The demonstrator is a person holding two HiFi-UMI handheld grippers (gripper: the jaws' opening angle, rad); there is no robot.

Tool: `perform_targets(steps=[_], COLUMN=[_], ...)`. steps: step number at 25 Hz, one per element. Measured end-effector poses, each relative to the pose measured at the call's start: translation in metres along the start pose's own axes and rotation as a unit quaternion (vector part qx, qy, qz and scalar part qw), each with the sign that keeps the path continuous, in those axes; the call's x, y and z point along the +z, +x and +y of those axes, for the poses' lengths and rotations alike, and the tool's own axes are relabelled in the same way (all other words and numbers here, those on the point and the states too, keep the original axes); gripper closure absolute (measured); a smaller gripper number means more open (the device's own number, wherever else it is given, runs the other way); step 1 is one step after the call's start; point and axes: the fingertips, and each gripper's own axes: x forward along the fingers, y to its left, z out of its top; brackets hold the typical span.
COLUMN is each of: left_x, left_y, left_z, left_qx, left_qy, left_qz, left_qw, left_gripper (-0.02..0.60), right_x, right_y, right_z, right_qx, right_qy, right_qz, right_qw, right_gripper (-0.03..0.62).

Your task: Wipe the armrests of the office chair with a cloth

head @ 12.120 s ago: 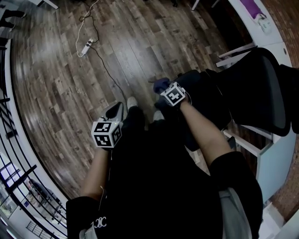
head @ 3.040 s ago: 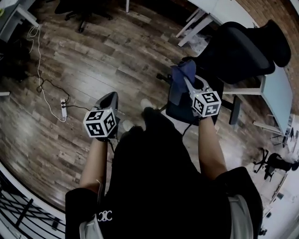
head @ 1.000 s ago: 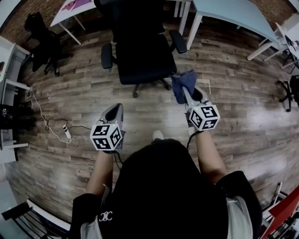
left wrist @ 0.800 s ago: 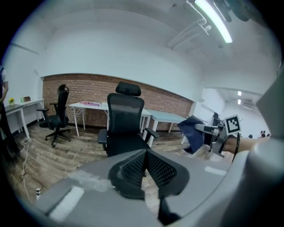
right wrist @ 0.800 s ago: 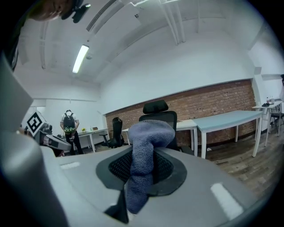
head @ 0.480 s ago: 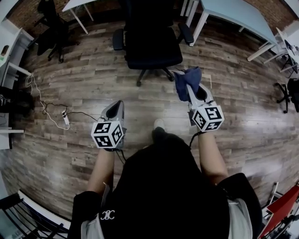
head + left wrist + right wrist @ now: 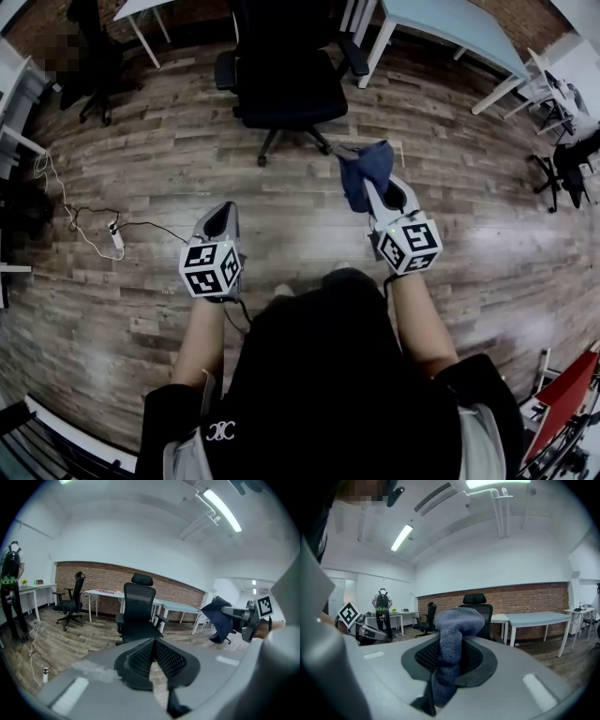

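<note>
Grips a blue cloth in the right gripper, jaws clamped on its bunched middle, ends drooping. Holds it in the air over the wood floor, short of the black office chair and clear of both armrests. Carries the left gripper alongside, jaws pressed together on nothing. Faces a desk beside the chair.

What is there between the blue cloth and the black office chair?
Only bare wooden floor lies between the cloth and the office chair, as the head view shows.
</note>
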Motion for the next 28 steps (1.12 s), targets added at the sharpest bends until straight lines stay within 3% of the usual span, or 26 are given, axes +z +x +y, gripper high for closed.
perform_targets(steps=[5,13,20,28], left_x=[0.014,0.026,0.031,0.015], left_y=[0.007,0.030,0.041,0.041], left_z=[-0.008,-0.055,-0.089,-0.110], left_qx=[0.018,0.010,0.013,0.026], left_qy=[0.009,0.032,0.053,0.051], left_qz=[-0.016,-0.020,-0.016,-0.003], left_qw=[0.9997,0.9993,0.9984,0.9983], left_gripper=[0.575,0.575,0.575,0.575], right_x=[0.007,-0.001,-0.023,-0.037], right_y=[-0.005,-0.028,-0.039,-0.049], right_z=[0.006,-0.016,-0.036,-0.049], right_qx=[0.009,0.013,-0.005,0.010], right_qy=[0.020,0.043,-0.043,-0.020], right_qz=[-0.016,-0.009,0.036,0.041], right_qw=[1.000,0.999,0.998,0.999], right_gripper=[0.515,0.516,0.516,0.516])
